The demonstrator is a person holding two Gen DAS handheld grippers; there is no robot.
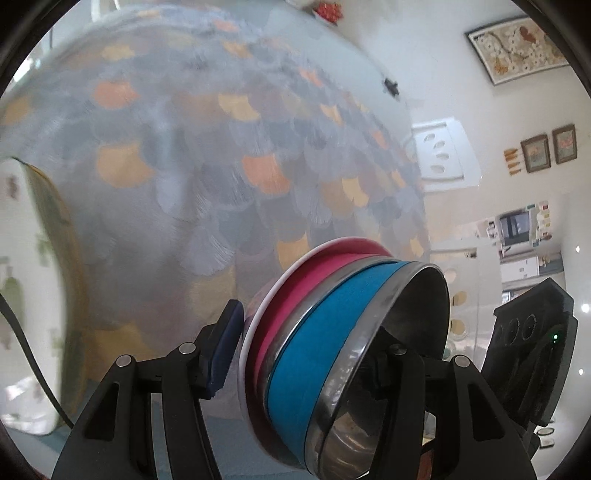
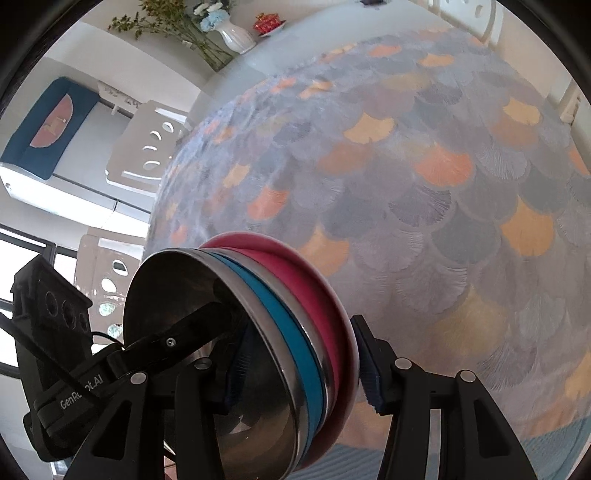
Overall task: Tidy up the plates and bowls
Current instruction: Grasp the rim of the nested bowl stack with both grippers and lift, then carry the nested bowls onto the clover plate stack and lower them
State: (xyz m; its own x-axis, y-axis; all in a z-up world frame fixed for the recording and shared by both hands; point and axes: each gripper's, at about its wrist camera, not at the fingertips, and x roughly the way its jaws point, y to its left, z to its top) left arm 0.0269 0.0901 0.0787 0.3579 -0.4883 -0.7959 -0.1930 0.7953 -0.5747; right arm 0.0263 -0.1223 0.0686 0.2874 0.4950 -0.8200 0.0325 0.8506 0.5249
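A steel bowl with a blue band is nested in a pink bowl with a white rim; the stack is tipped on its side above the patterned tablecloth. My left gripper is shut on the stack, one finger inside the steel bowl and one behind the pink bowl. In the right wrist view the same blue-banded steel bowl and pink bowl are clamped by my right gripper from the opposite side. The left gripper's finger shows inside the steel bowl.
The table carries a fan-patterned cloth. White chairs stand around it. A white vase of flowers and a red dish stand at the far end. A pale floral object lies at the left.
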